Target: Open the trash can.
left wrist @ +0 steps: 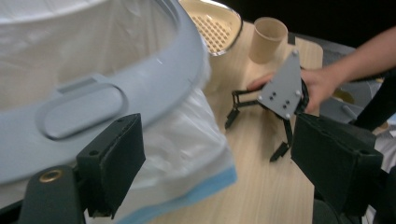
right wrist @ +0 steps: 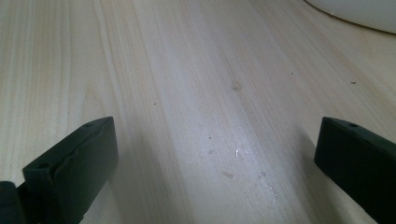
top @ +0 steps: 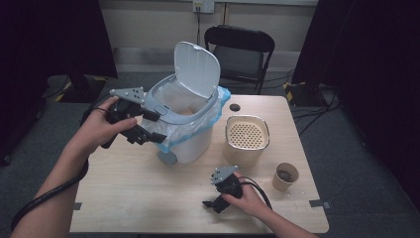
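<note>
A white bin [top: 192,145] stands at the table's back middle with its grey lid [top: 198,67] raised and a white liner with a blue edge hanging over the rim [left wrist: 159,70]. My left gripper [top: 152,127] is at the bin's left side. Its jaws stand wide apart [left wrist: 217,140], one just under the rim, the other out over the table, with only a fold of liner [left wrist: 196,154] between them. My right gripper [top: 212,206] rests low near the table's front edge, open over bare wood [right wrist: 215,135]. It also appears in the left gripper view [left wrist: 254,140].
A beige container with a perforated top [top: 246,134] stands right of the bin, and a paper cup [top: 286,177] stands beyond it to the right. A small dark disc [top: 235,107] lies behind them. A black chair [top: 240,49] is behind the wooden table [top: 133,198].
</note>
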`<state>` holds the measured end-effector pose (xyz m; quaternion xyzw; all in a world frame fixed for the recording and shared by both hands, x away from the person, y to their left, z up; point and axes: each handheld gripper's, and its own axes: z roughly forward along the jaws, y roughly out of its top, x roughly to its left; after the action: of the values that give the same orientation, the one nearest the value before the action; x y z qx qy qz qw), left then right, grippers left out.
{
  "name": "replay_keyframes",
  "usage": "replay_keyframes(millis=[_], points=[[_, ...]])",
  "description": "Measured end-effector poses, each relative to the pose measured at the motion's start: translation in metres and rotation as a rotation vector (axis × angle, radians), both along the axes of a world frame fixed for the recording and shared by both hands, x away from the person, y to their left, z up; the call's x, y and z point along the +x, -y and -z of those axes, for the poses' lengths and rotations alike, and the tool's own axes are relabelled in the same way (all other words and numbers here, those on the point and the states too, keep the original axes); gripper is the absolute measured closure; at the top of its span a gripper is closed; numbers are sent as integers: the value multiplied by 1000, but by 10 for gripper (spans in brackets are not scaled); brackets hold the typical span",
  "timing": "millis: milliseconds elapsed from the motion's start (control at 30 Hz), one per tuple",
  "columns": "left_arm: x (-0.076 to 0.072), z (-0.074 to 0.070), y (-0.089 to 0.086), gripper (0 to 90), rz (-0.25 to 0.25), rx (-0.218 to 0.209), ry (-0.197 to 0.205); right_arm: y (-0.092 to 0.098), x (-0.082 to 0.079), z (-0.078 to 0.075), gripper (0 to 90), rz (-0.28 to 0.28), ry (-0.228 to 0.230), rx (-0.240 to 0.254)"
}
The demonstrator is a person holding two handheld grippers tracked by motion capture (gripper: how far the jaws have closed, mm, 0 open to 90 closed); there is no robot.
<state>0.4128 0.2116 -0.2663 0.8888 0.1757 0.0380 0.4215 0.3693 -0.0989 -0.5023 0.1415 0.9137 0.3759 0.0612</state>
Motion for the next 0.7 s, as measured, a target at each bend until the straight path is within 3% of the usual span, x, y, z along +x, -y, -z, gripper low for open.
replay_keyframes(millis=[533,700], points=[[-27,57,8,166,27,-60,-42,0,0,0,0,2,2,1],[-32,77,11,165,41,-58,-52,0,0,0,0,-1,2,2]])
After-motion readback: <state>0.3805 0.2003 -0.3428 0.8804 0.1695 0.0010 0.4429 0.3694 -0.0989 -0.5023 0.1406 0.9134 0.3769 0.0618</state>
